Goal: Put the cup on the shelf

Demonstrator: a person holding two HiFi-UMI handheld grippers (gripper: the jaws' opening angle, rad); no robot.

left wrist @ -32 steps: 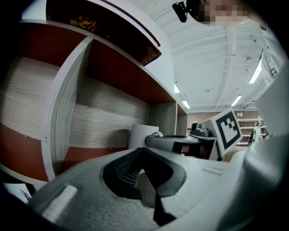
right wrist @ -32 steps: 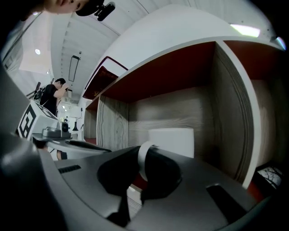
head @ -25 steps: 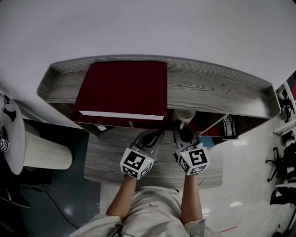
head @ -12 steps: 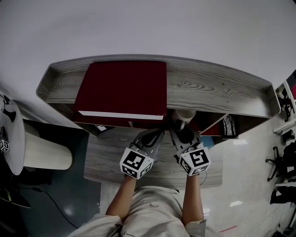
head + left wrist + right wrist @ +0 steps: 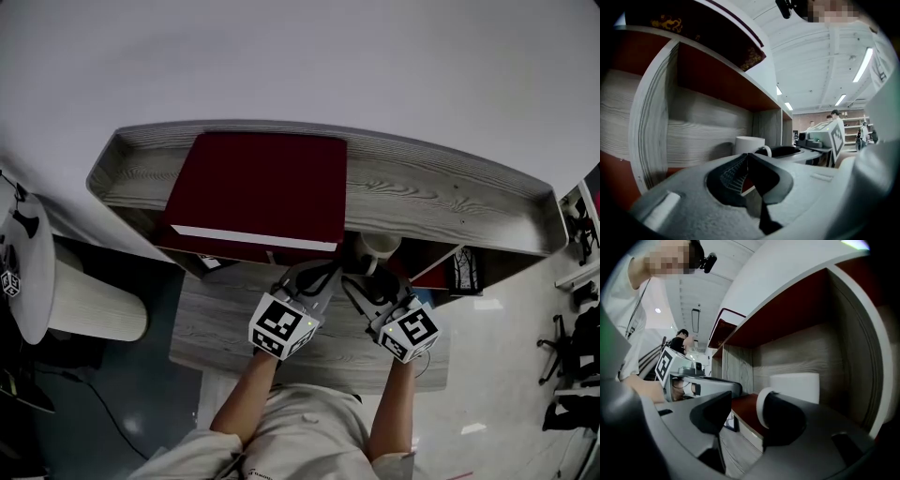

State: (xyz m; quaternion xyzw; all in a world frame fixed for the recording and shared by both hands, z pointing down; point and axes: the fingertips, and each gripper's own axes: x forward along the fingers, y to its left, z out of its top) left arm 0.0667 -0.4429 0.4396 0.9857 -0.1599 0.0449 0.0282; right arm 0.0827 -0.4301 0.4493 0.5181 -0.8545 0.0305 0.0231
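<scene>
- Head view: the shelf point(image 5: 441, 192) has a grey wood top board, with a dark red box point(image 5: 258, 183) lying on its left half and overhanging the front edge. The cup point(image 5: 379, 246), white, stands in the compartment under that board. The left gripper point(image 5: 314, 274) and right gripper point(image 5: 370, 274) lie side by side over a lower grey tabletop point(image 5: 211, 323).
- Left gripper view: the fingers point(image 5: 733, 171) are together on nothing. The cup point(image 5: 749, 143) stands beyond them, with the right gripper alongside.
- Right gripper view: the fingers point(image 5: 785, 418) stand apart, having just been opening. The cup point(image 5: 794, 386) sits upright on the red shelf floor point(image 5: 743, 409) by the back wall, its handle just beside one finger.
</scene>
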